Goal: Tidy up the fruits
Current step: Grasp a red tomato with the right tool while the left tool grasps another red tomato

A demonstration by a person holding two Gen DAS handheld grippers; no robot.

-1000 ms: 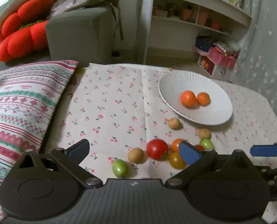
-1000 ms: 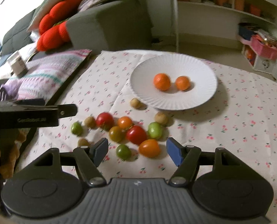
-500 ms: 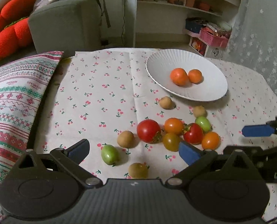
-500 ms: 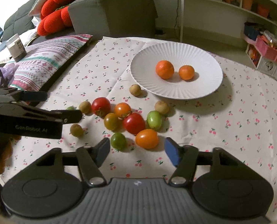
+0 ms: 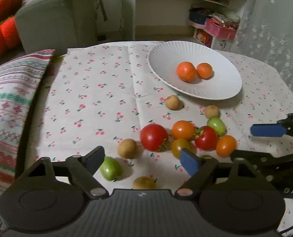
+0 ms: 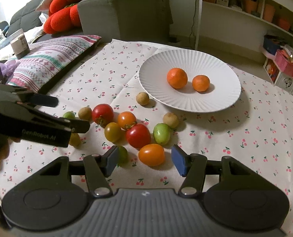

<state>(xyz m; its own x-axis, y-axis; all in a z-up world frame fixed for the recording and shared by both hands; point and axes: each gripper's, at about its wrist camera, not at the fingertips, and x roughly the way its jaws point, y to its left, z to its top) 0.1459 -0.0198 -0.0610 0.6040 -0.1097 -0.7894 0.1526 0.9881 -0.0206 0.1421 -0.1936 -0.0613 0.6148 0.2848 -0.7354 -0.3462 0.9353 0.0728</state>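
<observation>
Two oranges (image 6: 177,78) sit side by side, touching or nearly so, on the white plate (image 6: 221,100), which stands on the cherry-print cloth (image 6: 255,130) covering my counter. Everything else is loose on the cloth in front of the plate.

Just off the plate's near edge lie two small tan fruits (image 6: 142,98), one at its left and one a little nearer to me. Nearer than those is a cluster: a big red tomato (image 6: 102,113), an orange tomato (image 6: 126,119), a dull yellow-brown one (image 6: 112,132), a second red tomato (image 6: 138,135) and a green one (image 6: 161,134), all packed close together. An oval orange tomato (image 6: 151,154) lies at the near side of that cluster.

My right tongs (image 6: 144,159) stand apart with the oval orange tomato between the blue pads (image 6: 179,160); the pads do not press on it. A small green fruit is half hidden behind the left pad.

My left tongs (image 5: 141,160) are also apart, their jaws having just been closing, and nothing is clamped. Between them on the cloth lie a green tomato (image 5: 111,168) beside the left pad, a tan fruit (image 5: 127,148) farther off, and a brownish fruit (image 5: 144,183) at the bottom edge of that view.

A striped cushion (image 6: 53,63) lies left of the plate, at the counter's far left side.
</observation>
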